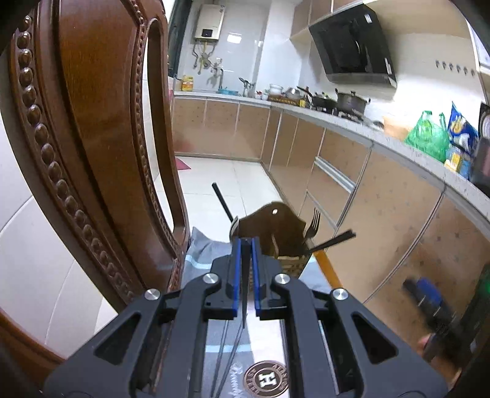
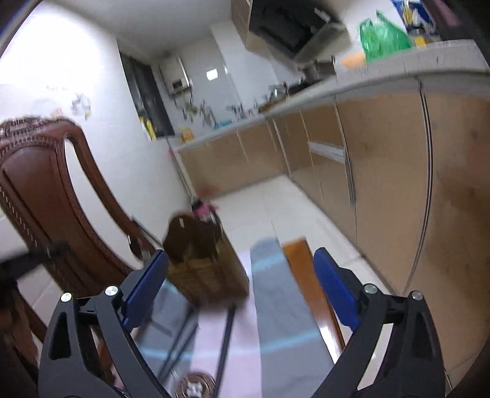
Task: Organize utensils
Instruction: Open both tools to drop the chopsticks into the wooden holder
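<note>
Bright, even indoor light fills both fisheye views, with lines bowing toward dark vignetted corners. The left view is sharp, with glare on the pale speckled counter [image 1: 382, 134]. The right view is smeared by motion blur.

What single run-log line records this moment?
left gripper: shut on black chopstick | right gripper: open, holding nothing | utensil holder: ahead on table, fork inside

Home kitchen. Long counter [image 1: 352, 128] over tan cabinets [image 1: 346, 180], black range hood [image 1: 352, 46] above pots [image 1: 350, 102] on stove. Gas water heater [image 1: 208, 23] on tiled wall, faucet [image 1: 219, 73] beneath. Green bag [image 1: 427, 136] and snack packets (blue, yellow) on counter. White tile floor [image 1: 242, 180]. Carved wooden chair [image 1: 92, 122] beside cloth-covered table [image 2: 275, 300].
</note>
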Tool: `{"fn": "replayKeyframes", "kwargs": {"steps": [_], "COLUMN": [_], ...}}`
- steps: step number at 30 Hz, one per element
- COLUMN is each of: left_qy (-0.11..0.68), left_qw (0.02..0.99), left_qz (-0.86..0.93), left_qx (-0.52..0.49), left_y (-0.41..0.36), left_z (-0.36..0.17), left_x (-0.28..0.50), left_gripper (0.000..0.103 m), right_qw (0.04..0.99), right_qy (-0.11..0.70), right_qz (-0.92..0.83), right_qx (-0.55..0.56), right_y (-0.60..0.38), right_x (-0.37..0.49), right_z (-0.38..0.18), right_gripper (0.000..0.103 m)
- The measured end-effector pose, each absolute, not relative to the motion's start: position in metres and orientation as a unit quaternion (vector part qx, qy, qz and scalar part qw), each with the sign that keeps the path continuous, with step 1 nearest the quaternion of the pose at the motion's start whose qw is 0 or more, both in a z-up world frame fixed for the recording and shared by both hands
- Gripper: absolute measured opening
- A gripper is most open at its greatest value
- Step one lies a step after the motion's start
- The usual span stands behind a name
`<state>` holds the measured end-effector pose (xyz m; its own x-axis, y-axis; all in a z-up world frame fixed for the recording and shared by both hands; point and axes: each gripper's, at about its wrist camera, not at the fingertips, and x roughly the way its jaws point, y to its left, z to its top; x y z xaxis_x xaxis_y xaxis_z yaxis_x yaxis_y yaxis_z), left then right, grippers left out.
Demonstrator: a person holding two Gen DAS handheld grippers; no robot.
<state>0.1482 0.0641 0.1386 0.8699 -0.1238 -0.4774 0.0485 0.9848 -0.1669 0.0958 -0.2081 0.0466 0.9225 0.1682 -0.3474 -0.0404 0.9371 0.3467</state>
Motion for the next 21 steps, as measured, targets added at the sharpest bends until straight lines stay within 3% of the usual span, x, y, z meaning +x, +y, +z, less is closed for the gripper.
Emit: {"fn": "replayKeyframes", "kwargs": {"steps": [4,13,21], "left_qy": [0.239,0.199,0.229], "left_qw": [0.966,0.977,0.969], "left_qz": [-0.046,-0.049,-0.048], "left_qx": [-0.083,-0.06,-0.083], "left_y": [0.058,0.041,0.042], "left_z": [0.161,0.238,0.218], "left_x": [0.158,0.206,0.277], "left_gripper": [0.007,0.007,0.007], "right_qw": [0.974,0.962,0.959], "right_qy": [0.185,0.208,0.214], "right_qz": [0.044,0.06,0.068], "right_qx": [0.126,0.167,0.175], "right_y": [-0.207,-0.226,-0.227], "right_x": [0.102,0.116,0.124], "right_z": [0.042,0.036,0.036], "right_gripper": [0.093,0.093,0.093]}}
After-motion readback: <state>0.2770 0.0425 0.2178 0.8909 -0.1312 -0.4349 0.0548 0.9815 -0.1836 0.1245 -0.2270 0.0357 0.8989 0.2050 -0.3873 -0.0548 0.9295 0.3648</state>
